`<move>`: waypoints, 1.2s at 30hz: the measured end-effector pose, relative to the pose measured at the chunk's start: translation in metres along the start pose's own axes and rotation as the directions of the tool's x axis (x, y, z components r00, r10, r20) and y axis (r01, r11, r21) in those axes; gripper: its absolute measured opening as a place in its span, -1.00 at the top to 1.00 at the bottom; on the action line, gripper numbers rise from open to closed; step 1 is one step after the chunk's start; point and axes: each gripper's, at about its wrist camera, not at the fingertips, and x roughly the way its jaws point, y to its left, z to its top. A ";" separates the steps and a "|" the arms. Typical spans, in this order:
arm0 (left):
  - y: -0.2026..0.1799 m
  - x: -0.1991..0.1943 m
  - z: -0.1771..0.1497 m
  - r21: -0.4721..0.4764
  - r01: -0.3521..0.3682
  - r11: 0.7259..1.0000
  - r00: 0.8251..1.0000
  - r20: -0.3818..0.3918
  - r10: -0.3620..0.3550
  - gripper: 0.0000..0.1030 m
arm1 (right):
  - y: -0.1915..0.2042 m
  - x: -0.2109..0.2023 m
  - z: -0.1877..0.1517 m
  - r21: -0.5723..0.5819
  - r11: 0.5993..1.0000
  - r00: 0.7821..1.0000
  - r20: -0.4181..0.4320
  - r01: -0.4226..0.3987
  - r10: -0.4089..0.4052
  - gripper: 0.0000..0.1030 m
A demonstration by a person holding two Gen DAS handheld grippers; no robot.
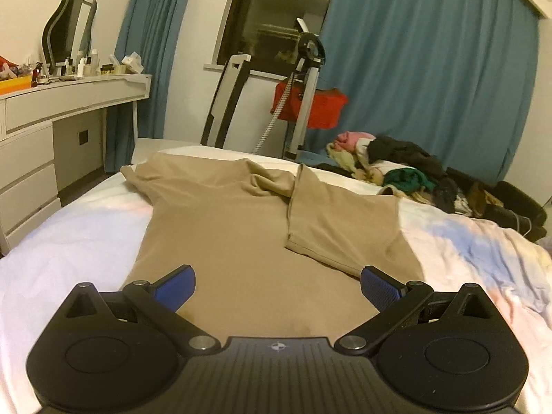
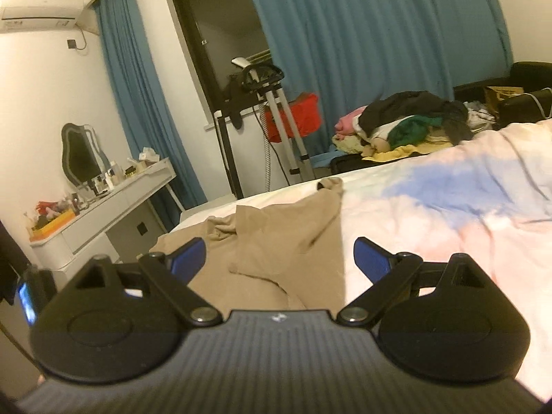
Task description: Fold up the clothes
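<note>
The left gripper (image 1: 277,286) is hovering over the near part of a tan shirt (image 1: 224,227), with its jaws standing wide apart and nothing between them. The blue pads (image 1: 176,284) are sitting clear of the fabric at 9 and 3 o'clock of the gap.

The tan shirt is lying flat on the bed (image 1: 69,234), running from the gripper toward 12 o'clock. One sleeve (image 1: 331,220) is lying folded inward across the body, at 2 o'clock from the gap. The other sleeve (image 1: 145,176) is spreading out toward 11 o'clock. The collar area is bunching into wrinkles at 12 o'clock.

The right gripper (image 2: 279,258) is hovering above the right edge of the tan shirt (image 2: 276,241), with its jaws likewise spread wide and holding nothing. The shirt edge is lying between the two pads, nearer the left one; the bed cover (image 2: 448,214) is showing under the right one.

A pile of clothes (image 1: 403,169) is sitting on the far side of the bed at 2 o'clock, well apart from the shirt. A white dresser (image 1: 69,103) is standing at 10 o'clock, carrying a mirror (image 1: 69,31) and small bottles. Blue curtains (image 1: 431,69) are hanging behind the bed at 1 o'clock, with a red bag (image 1: 310,107) in front of them.
</note>
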 end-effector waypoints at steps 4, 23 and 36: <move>-0.007 -0.013 -0.007 -0.012 0.003 1.000 0.999 -0.039 -0.004 -0.99 | -0.014 -0.023 -0.013 -0.001 0.999 0.999 0.039 0.036 -0.036 -0.82; -0.103 -0.062 -0.072 0.184 0.125 0.975 0.978 -0.187 -0.090 -0.99 | -0.079 -0.041 0.006 0.133 0.988 0.997 -0.027 0.080 -0.077 -0.82; -0.176 -0.067 -0.124 0.201 0.406 0.891 0.862 -0.408 -0.301 -0.77 | -0.136 -0.058 0.027 0.193 0.976 0.993 -0.066 0.105 -0.094 -0.82</move>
